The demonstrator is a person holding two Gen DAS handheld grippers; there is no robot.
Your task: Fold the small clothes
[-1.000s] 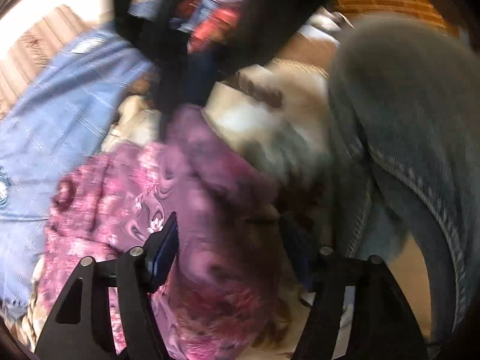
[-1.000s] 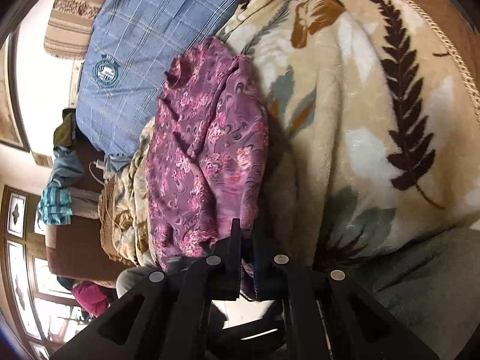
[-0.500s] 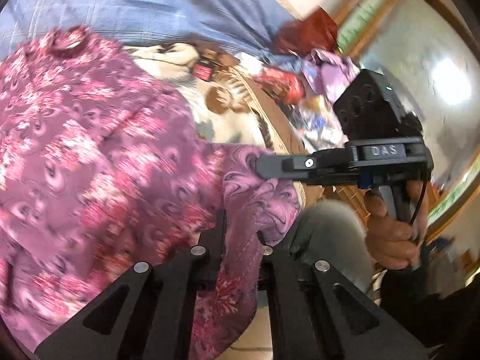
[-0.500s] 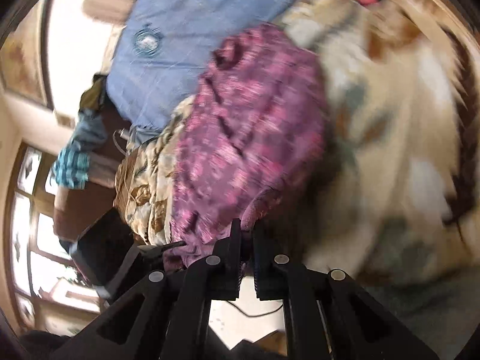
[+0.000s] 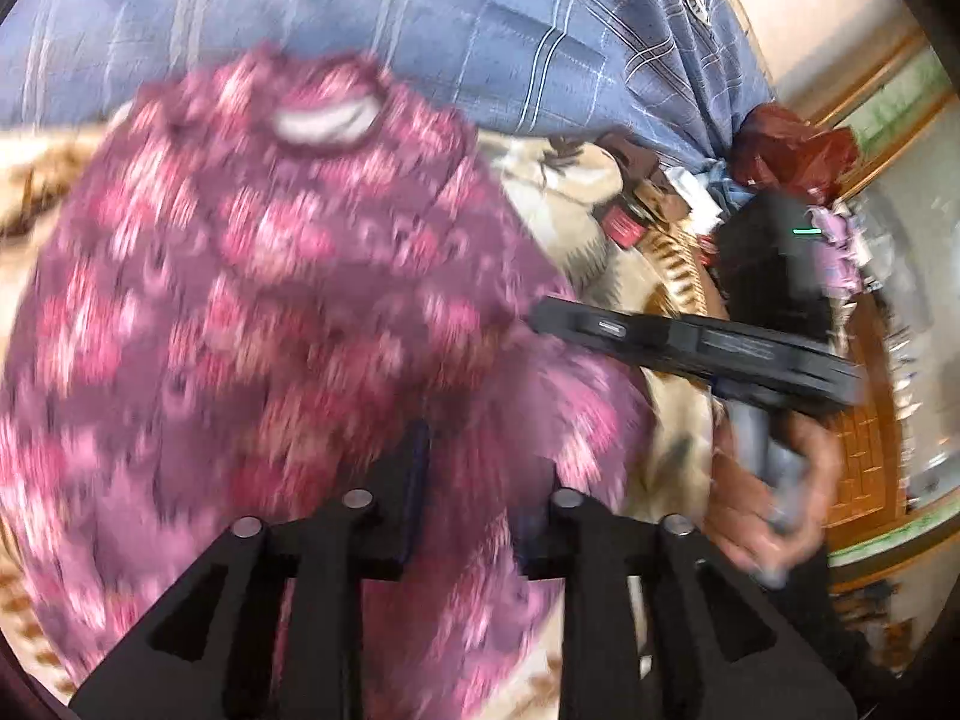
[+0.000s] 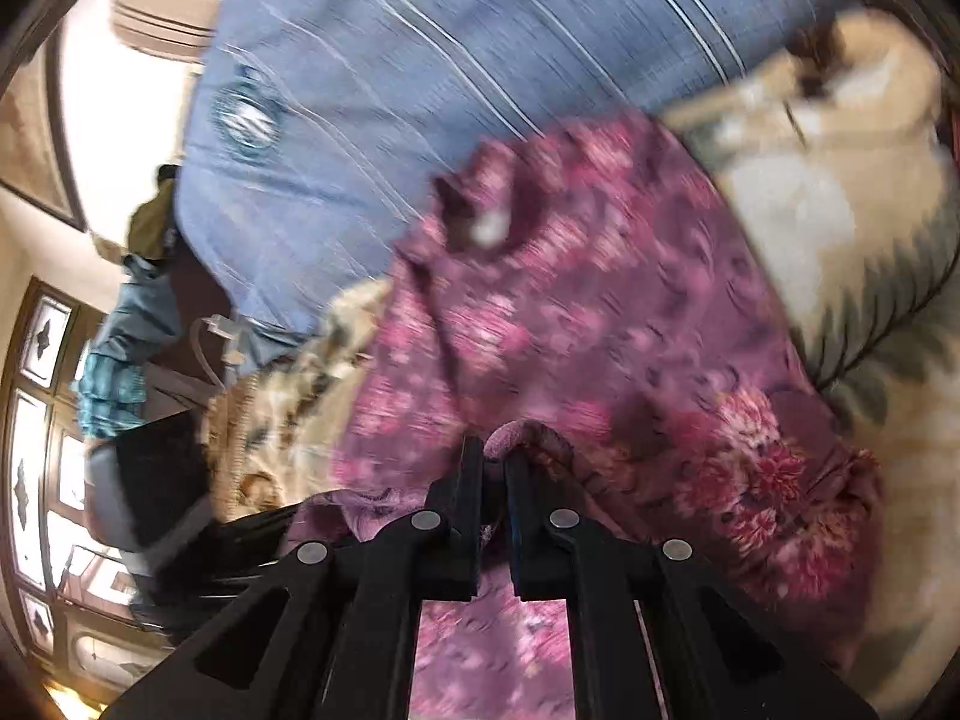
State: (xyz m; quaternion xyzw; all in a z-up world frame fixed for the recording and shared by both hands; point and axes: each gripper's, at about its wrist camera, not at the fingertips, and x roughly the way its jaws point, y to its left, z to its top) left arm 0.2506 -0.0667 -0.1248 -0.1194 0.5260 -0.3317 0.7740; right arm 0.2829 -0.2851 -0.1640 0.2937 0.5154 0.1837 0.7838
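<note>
Fingers (image 6: 465,480) of the right gripper (image 6: 493,480) pinch the purple top's (image 6: 600,312) hem, angled downward; the left gripper's (image 5: 474,480) jaws are opening over the top.

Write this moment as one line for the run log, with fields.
stage: spreading purple floral garment on leaf-print blanket | right gripper: shut on garment edge | left gripper: opening, cloth between jaws | blue plaid fabric behind

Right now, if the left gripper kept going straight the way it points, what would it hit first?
Probably the purple floral garment, which fills the view ahead of the opening left gripper and lies between its fingers; blur leaves depth uncertain.
</note>
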